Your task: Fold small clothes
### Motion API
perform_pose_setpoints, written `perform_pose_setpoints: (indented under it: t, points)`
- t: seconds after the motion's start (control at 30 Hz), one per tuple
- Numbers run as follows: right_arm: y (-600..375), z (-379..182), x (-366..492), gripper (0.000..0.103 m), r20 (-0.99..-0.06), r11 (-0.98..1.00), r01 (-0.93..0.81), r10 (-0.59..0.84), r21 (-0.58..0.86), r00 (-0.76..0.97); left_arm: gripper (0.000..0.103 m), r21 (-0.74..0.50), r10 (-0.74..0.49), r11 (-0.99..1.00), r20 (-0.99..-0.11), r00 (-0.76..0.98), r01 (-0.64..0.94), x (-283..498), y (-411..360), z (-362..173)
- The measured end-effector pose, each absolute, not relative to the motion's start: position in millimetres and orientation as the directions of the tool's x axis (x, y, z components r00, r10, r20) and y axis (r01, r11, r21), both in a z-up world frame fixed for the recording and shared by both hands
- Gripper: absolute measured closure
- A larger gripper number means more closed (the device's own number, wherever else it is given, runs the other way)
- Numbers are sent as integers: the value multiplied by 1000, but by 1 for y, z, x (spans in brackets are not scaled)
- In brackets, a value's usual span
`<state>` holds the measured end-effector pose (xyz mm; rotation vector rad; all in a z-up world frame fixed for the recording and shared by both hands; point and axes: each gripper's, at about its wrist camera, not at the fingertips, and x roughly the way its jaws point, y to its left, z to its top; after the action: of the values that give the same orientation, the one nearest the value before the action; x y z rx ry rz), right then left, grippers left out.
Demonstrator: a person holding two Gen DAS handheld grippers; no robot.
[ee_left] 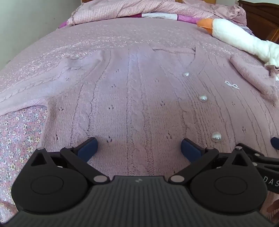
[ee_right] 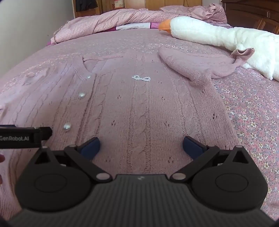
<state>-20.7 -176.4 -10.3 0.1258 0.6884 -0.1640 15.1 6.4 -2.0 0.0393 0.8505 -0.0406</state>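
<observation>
Basically a bed (ee_right: 252, 113) under a pink floral-print sheet, flowers small and dense. Rumpled pink gingham duvet (ee_right: 108, 22) bunched at the far end. Dark wooden furniture (ee_right: 252, 14) behind, at right.

Spread flat across the sheet: pink cable-knit cardigan (ee_right: 136, 108), V-neck, vertical cable ribs and small eyelet holes, fuzzy yarn. One sleeve (ee_right: 195, 66) folded over near the far right, cuff touching a white plush goose (ee_right: 218, 36) with orange beak, lying along the right edge.

Left gripper (ee_left: 139, 148): black linkage, ribbed grey body, blue pads (ee_left: 89, 147) set wide apart, hovering over the hem, gripping nothing. Right gripper (ee_right: 141, 147): same build, fingers likewise spread, over the cardigan's right half, gripping nothing. Readable on the left gripper's side in right wrist view: "GenRobot.AI". Partial "DAS" on the black part at right edge of left wrist view.

Round pearl buttons (ee_right: 81, 95) in a line down the placket, glossy. Small beaded bow (ee_right: 141, 78) on the chest.
</observation>
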Motion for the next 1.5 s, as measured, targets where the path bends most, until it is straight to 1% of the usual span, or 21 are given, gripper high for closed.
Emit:
perform_pose_setpoints:
  t: [0.47, 0.73, 1.5]
  points:
    - [-181, -11, -20, 0, -649, 981, 181, -91, 74, 756, 0, 18, -16, 999, -757, 653, 46, 14, 3, 3]
    - [-178, -11, -19, 0, -650, 981, 183, -96, 68, 754, 0, 18, -18, 999, -775, 632, 50, 17, 2, 5]
    - [-178, -12, -20, 0, -644, 981, 183, -101, 62, 759, 0, 34, -6, 998, -767, 641, 50, 16, -1, 4]
